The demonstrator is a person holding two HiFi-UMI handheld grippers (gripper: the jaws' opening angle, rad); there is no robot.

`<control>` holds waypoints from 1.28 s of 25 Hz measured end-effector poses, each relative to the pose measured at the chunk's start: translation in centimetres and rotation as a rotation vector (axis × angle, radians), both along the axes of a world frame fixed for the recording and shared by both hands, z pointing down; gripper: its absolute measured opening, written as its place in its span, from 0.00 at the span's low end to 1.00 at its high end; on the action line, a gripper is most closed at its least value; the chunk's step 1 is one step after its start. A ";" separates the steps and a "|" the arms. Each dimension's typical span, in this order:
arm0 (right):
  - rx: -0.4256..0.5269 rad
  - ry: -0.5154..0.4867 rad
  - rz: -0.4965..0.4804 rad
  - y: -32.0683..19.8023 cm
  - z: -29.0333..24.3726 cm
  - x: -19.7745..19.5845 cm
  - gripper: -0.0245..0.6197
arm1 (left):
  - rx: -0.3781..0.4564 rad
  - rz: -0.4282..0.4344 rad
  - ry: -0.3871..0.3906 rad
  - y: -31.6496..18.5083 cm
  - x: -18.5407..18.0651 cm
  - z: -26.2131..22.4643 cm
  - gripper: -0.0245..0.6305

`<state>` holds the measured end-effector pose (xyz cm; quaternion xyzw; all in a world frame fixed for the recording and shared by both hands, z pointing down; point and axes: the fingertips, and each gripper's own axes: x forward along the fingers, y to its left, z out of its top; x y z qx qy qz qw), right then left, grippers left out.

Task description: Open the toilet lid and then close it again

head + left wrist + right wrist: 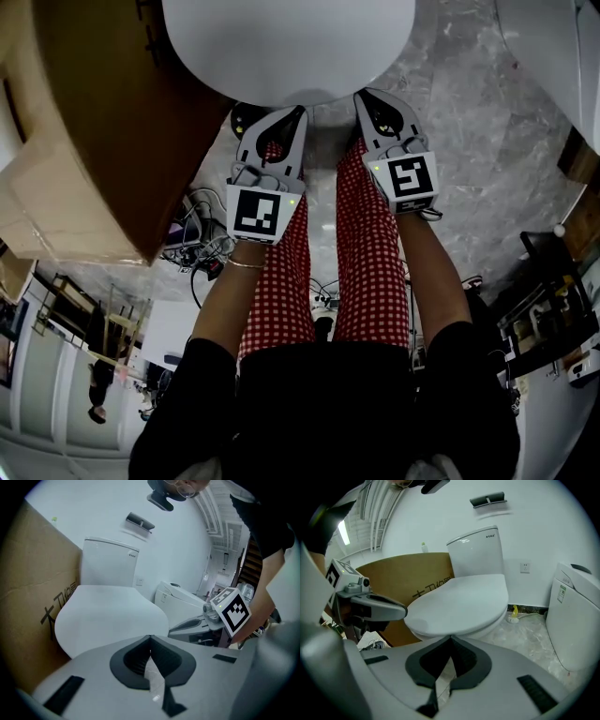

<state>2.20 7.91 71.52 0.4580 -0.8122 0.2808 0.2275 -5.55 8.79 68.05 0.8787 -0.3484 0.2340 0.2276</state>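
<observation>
1. Status: the toilet lid (286, 42) is lying flat down on the bowl, straight ahead of both claws. From this alone I can't say if the open-and-close is finished or hasn't started. I'm treating it as all still to do.
2. Left claw (296, 116) is pressed together, tips meeting, nothing in it. Its own view shows the same (150, 641).
3. Right claw (367, 101) is the same deal: tips together and empty (451, 639).
4. Both tips sit right at the lid's front rim. I can't tell whether they're touching it or just short of it.
5. Edges: that front rim looks like the only lip to hook under, so I'd go in low from the front.
6. Room: the cardboard box (84, 122) crowds the left side, nearly against the bowl. A second toilet (576, 616) stands on the right with a strip of bare floor (469, 112) between.
7. The cistern (476, 550) stands right behind, so the raised lid should lean on it.
</observation>
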 end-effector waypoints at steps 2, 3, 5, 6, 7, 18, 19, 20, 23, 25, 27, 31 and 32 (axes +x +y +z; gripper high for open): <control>0.011 0.004 0.000 -0.2 -0.6 0.0 0.07 | 0.009 0.001 -0.002 0.1 -0.2 -0.2 0.04; 0.017 0.006 -0.001 -0.1 -0.8 0.1 0.07 | 0.010 0.001 -0.004 0.2 -0.3 -0.3 0.04; 0.037 0.006 0.004 0.1 -1.3 0.4 0.07 | 0.005 0.007 -0.013 0.6 -0.3 -0.6 0.04; 0.046 0.005 0.007 0.2 -1.5 0.5 0.07 | -0.002 0.012 -0.021 0.9 -0.4 -0.8 0.04; 0.053 0.005 0.007 0.3 -1.8 0.6 0.07 | -0.013 0.016 -0.029 1.1 -0.4 -0.9 0.04; 0.077 -0.015 0.008 0.0 -4.5 0.4 0.07 | -0.043 0.056 -0.051 1.9 -0.3 -0.2 0.04; 0.080 -0.008 0.003 0.1 -4.6 0.5 0.07 | -0.045 0.046 -0.047 1.6 -0.4 -0.1 0.04; 0.081 -0.006 -0.001 0.1 -4.7 0.6 0.07 | -0.047 0.030 -0.042 1.3 -0.5 -0.1 0.04; 0.080 -0.007 -0.008 0.2 -5.2 0.6 0.07 | -0.045 -0.034 -0.013 0.5 -0.9 -0.3 0.04; 0.086 -0.011 -0.012 0.0 -5.7 0.6 0.07 | -0.041 -0.061 0.003 0.2 -0.9 -0.6 0.04; 0.104 -0.017 -0.022 -0.2 -6.3 0.5 0.07 | -0.033 -0.069 0.009 0.0 -0.7 -1.1 0.04; 0.118 -0.025 -0.027 -0.4 -7.4 0.7 0.07 | -0.016 -0.057 0.020 -0.1 -0.1 -2.1 0.04; 0.118 -0.028 -0.025 -0.5 -7.6 0.7 0.07 | -0.015 -0.053 0.018 -0.2 -0.1 -2.4 0.04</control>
